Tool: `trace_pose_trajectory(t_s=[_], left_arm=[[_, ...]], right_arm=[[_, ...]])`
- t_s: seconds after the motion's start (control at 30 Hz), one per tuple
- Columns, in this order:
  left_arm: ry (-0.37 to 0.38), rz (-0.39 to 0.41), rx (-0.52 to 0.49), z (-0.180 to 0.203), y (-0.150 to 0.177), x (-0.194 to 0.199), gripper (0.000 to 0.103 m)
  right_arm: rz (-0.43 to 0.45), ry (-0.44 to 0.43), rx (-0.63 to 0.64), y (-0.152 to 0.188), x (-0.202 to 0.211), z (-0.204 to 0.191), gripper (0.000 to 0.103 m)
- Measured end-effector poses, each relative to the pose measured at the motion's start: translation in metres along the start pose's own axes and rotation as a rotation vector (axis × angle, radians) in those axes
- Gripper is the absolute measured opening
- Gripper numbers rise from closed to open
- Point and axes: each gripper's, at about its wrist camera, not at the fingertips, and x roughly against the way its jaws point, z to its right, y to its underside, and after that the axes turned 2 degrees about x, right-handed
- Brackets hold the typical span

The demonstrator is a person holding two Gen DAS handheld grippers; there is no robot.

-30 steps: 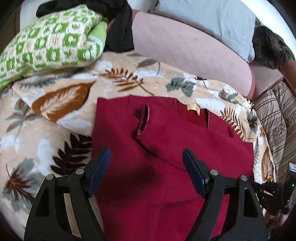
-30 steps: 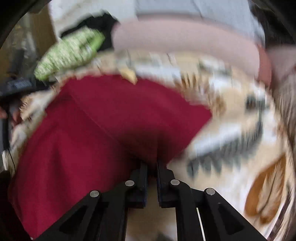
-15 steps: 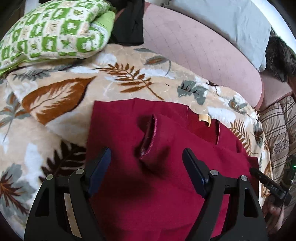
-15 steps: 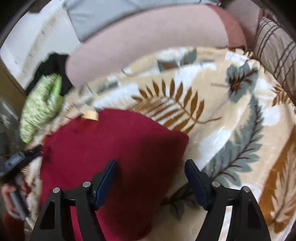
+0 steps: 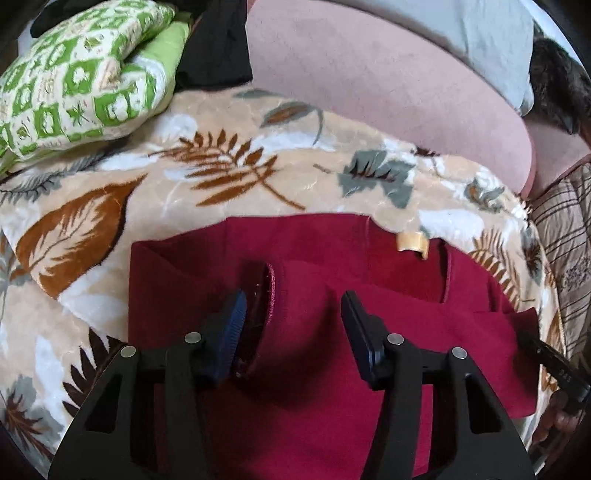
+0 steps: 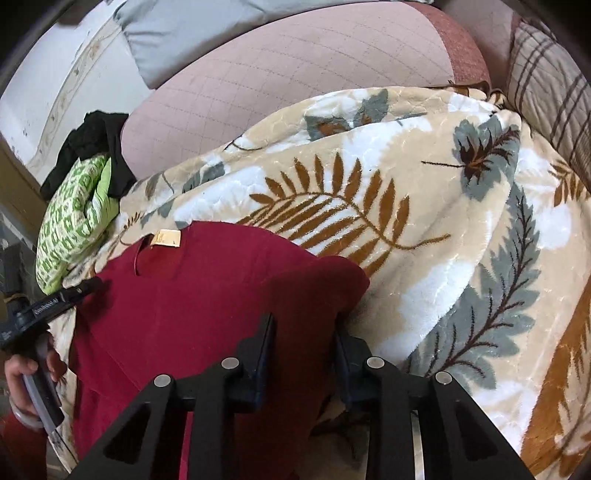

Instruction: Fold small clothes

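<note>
A dark red garment [image 5: 303, 376] lies flat on a leaf-print blanket [image 5: 147, 177], with a tan neck label [image 5: 410, 242] at its far edge and a folded-in sleeve whose cuff [image 5: 267, 295] points at me. My left gripper [image 5: 291, 314] is open, its jaws astride that sleeve at the cuff. In the right wrist view the garment [image 6: 192, 295] fills the lower left. My right gripper [image 6: 304, 332] is partly open, its jaws astride the garment's right folded edge.
A green patterned pillow [image 5: 77, 74] and black clothing [image 5: 214, 40] lie at the back left. A pink sofa back [image 5: 369, 81], a grey cushion [image 5: 461, 33] and a plaid cushion [image 6: 546, 70] border the blanket.
My right gripper let go of the red cloth, opened wide, then narrowed over the garment's right edge. My left gripper moved forward onto the sleeve cuff and its jaws narrowed.
</note>
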Motion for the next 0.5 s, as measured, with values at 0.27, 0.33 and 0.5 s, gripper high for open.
trace_pose_trajectory(t_s=[0.27, 0.33, 0.5], left_arm=[[0.094, 0.076, -0.061, 0.000, 0.009, 0.046, 0.006], [0.114, 0.095, -0.054, -0.007, 0.014, 0.063, 0.006], [0.080, 0.080, 0.021, -0.036, 0.032, 0.069, 0.006]], right_arm=[[0.097, -0.028, 0.051, -0.009, 0.023, -0.016, 0.011], [0.134, -0.039, 0.064, -0.014, 0.029, -0.022, 0.010], [0.059, 0.018, 0.092, -0.020, -0.001, -0.028, 0.016]])
